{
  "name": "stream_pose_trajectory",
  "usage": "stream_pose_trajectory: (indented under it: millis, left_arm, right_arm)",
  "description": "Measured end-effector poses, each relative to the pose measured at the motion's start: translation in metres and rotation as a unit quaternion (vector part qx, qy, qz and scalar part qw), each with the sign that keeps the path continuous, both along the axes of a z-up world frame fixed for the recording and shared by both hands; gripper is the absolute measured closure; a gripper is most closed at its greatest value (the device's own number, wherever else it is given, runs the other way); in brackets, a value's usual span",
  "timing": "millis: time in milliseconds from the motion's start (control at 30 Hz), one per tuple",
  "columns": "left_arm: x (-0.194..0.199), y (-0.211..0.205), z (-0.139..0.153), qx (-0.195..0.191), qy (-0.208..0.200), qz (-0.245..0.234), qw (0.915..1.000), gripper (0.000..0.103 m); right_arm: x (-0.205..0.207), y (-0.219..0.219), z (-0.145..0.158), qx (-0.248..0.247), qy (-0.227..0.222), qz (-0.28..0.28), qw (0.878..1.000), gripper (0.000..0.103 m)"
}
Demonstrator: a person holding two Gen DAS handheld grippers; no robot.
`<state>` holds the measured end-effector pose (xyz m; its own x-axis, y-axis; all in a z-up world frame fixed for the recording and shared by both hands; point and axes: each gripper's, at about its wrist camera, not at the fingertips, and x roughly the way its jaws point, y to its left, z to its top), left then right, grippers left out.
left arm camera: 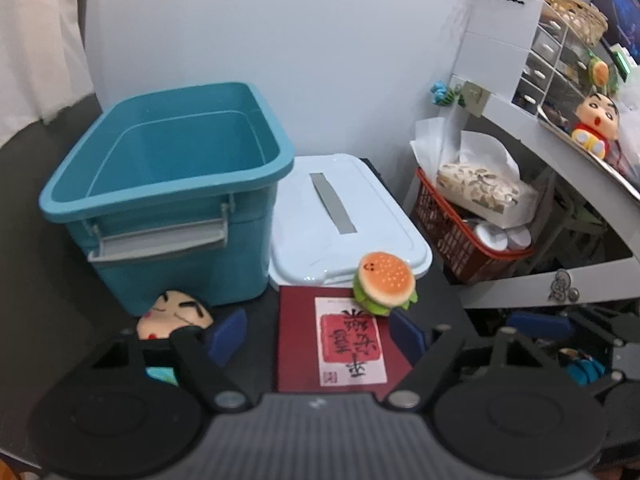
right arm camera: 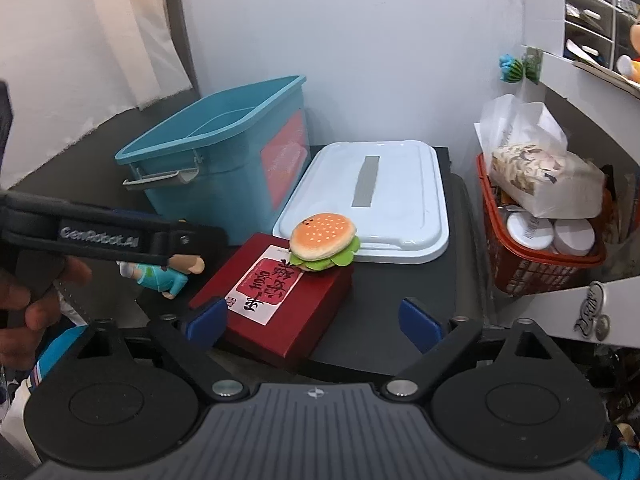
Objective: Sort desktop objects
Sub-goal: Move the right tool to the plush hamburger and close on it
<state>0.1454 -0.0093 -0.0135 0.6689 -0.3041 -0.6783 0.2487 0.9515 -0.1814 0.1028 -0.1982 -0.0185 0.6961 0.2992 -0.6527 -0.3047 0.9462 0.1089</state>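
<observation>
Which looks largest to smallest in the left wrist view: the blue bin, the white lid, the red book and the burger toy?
1. blue bin, clearly largest.
2. white lid.
3. red book, looking near the lid's size; it lies closer to the camera, so this order is unsure.
4. burger toy, clearly smallest.

A plain pale blue wall (left arm camera: 320,60) rises behind a dark tabletop (left arm camera: 36,240), with a light curtain (left arm camera: 36,40) hanging at the left and a white shelf unit (left arm camera: 508,116) of small drawers (left arm camera: 548,48) standing at the right under soft, even indoor light.
</observation>
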Motion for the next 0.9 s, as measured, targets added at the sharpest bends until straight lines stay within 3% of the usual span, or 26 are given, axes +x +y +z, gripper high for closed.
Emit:
stream_pose_trajectory:
  millis: [100, 333, 633, 900]
  left_arm:
    - [0.006, 0.000, -0.004, -0.007, 0.002, -0.002, 1.0000, 0.028]
    - [0.006, 0.010, -0.013, -0.030, -0.008, -0.010, 0.9995, 0.030]
    - [0.006, 0.011, -0.012, -0.030, -0.026, -0.031, 0.9987, 0.030]
    - [0.012, 0.020, -0.019, -0.040, -0.014, -0.026, 0.9988, 0.030]
  right_arm:
    - [0.003, 0.004, -0.002, -0.008, -0.008, 0.007, 1.000, 0.011]
    - [0.024, 0.007, -0.007, -0.028, -0.017, 0.013, 0.999, 0.022]
    - [0.055, 0.008, -0.011, -0.020, -0.024, 0.021, 0.999, 0.023]
    - [0.072, 0.020, -0.022, -0.033, -0.020, 0.043, 0.998, 0.023]
